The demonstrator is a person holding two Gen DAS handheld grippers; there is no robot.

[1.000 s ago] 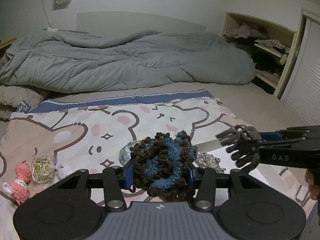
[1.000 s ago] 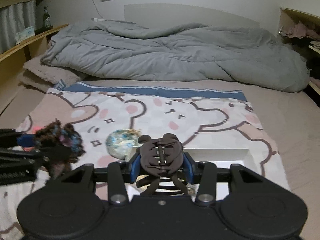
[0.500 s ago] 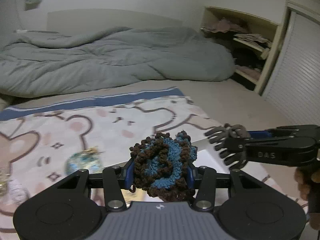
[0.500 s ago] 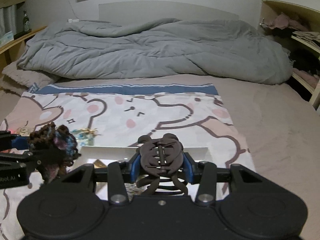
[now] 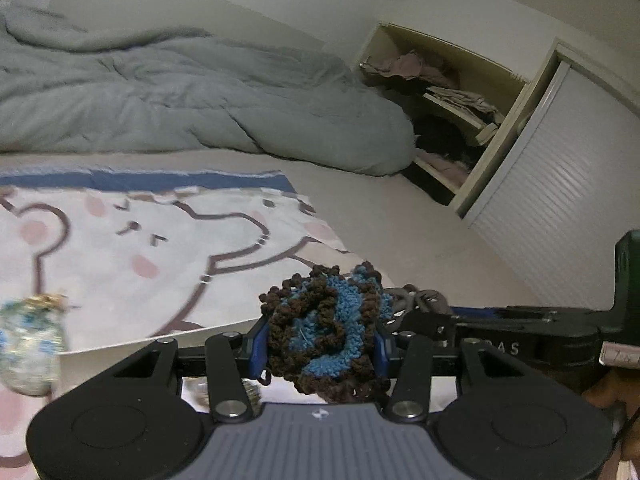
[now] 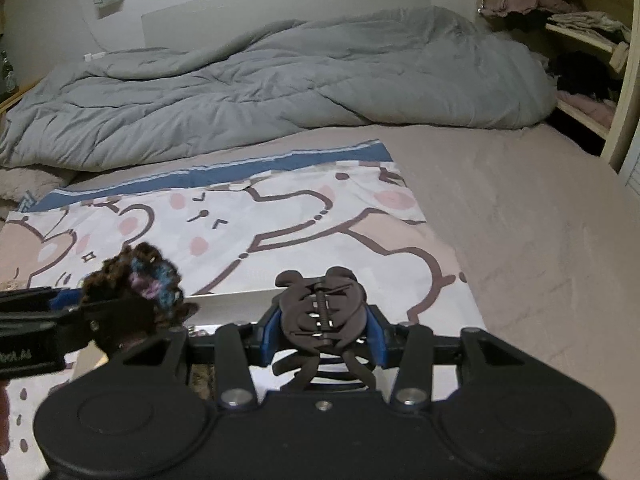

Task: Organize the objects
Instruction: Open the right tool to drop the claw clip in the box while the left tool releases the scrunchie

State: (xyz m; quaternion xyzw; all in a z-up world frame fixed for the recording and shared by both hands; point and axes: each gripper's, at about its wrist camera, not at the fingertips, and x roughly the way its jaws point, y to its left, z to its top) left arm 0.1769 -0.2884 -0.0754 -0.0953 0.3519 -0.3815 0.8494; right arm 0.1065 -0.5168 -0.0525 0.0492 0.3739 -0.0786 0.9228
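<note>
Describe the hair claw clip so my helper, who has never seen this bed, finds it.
Start at the bear-print sheet. Above its near edge, the right hand-held gripper clamps the dark brown claw clip. Unlike the fuzzy brown-and-blue scrunchie beside it, it is smooth, with curved teeth.

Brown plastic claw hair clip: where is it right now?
The brown plastic claw hair clip is clamped in the right hand-held gripper, centre-bottom of the right wrist view, over the white box edge, right of the brown-and-blue crocheted scrunchie.

Between the left fingers (image 5: 259, 344) sits a nubbly yarn scrunchie (image 5: 326, 330), between the right fingers (image 6: 269, 330) a smooth matt plastic claw clip (image 6: 322, 318), beyond them soft printed cloth (image 6: 280, 216).
</note>
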